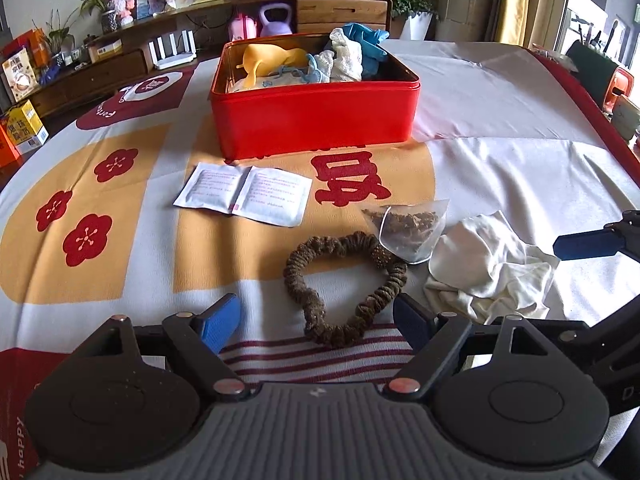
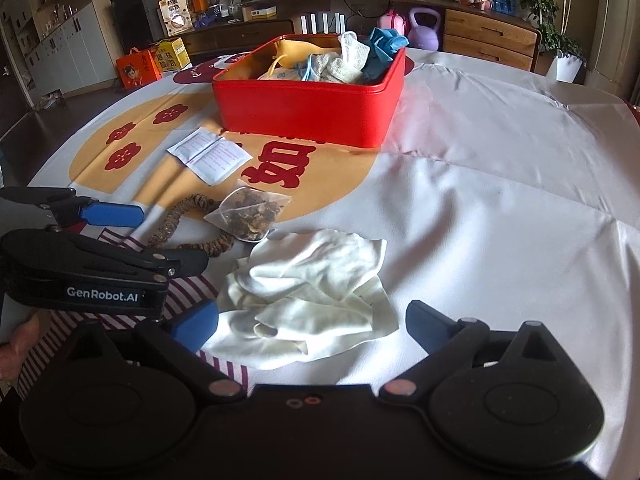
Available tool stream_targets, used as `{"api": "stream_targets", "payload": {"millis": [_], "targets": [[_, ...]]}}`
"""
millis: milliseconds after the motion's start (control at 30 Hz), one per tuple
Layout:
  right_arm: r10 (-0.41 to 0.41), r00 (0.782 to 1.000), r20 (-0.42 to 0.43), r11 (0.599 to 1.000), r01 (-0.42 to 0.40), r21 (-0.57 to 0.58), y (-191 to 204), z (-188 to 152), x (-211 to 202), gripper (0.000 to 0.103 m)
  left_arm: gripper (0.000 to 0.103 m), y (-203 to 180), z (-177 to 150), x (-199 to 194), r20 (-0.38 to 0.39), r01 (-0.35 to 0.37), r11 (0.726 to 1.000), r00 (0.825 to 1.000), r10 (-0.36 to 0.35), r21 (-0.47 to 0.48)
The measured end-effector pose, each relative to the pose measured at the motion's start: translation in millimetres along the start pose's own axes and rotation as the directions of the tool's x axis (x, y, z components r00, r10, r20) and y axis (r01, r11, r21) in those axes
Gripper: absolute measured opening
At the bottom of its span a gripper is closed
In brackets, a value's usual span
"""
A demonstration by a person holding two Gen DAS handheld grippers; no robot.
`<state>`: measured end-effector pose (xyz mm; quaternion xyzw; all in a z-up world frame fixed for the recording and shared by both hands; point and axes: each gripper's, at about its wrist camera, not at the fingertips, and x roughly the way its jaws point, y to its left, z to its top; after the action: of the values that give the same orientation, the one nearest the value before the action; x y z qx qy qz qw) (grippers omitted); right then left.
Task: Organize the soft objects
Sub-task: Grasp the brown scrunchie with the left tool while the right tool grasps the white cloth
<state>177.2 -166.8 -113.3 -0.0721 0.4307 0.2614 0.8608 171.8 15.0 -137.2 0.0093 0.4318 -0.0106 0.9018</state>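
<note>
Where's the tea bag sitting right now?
The tea bag lies on the tablecloth in front of the red box, resting on the far edge of the brown scrunchie, with the white cloth just to its right.

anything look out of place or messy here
Nothing spilled or damaged. The white cloth lies crumpled, and a tea bag rests partly on the scrunchie, all still outside the red tin.
</note>
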Motion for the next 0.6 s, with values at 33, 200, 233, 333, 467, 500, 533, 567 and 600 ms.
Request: {"api": "stream_targets", "payload": {"millis": [33,200,233,333,467,500,533,567,600], "targets": [[0.0,1.0,-0.002,1.0,0.0,-0.001,0,0,1,0.099,0.084,0,0,1,0.003,0.0,1.0,1.0,0.0,0.004],[-0.006,1.0,0.003,1.0,0.006,-0.012,3,1,5,0.099,0.083,-4,-2,2,0.026,-0.001,0.999,1.0,0.0,0.039],[-0.009,1.0,0.004,1.0,0.009,-0.014,4,1,5,0.098,0.083,-5,-3,1,0.031,0.0,0.999,1.0,-0.001,0.047],[-0.015,1.0,0.008,0.999,0.015,-0.029,5,1,6,0.096,0.075,-8,-4,0,0.048,-0.006,0.998,0.999,0.003,0.068],[-0.032,0.999,0.01,0.999,0.033,-0.036,6,1,7,0.09,0.053,-10,-4,-2,0.05,0.044,0.997,0.998,-0.047,0.071],[-0.038,0.999,0.01,0.998,0.038,-0.039,7,0,7,0.089,0.052,-11,-4,-2,0.051,0.042,0.996,0.998,-0.046,0.073],[-0.046,0.999,0.011,0.998,0.047,-0.047,7,0,7,0.087,0.051,-12,-4,-2,0.053,0.037,0.996,0.998,-0.041,0.08],[-0.049,0.999,0.013,0.997,0.049,-0.054,8,0,7,0.086,0.049,-14,-4,-3,0.054,0.036,0.996,0.998,-0.041,0.085],[-0.049,0.999,0.016,0.997,0.05,-0.06,9,-1,6,0.083,0.045,-14,-4,-3,0.055,0.042,0.995,0.997,-0.047,0.089]]}}
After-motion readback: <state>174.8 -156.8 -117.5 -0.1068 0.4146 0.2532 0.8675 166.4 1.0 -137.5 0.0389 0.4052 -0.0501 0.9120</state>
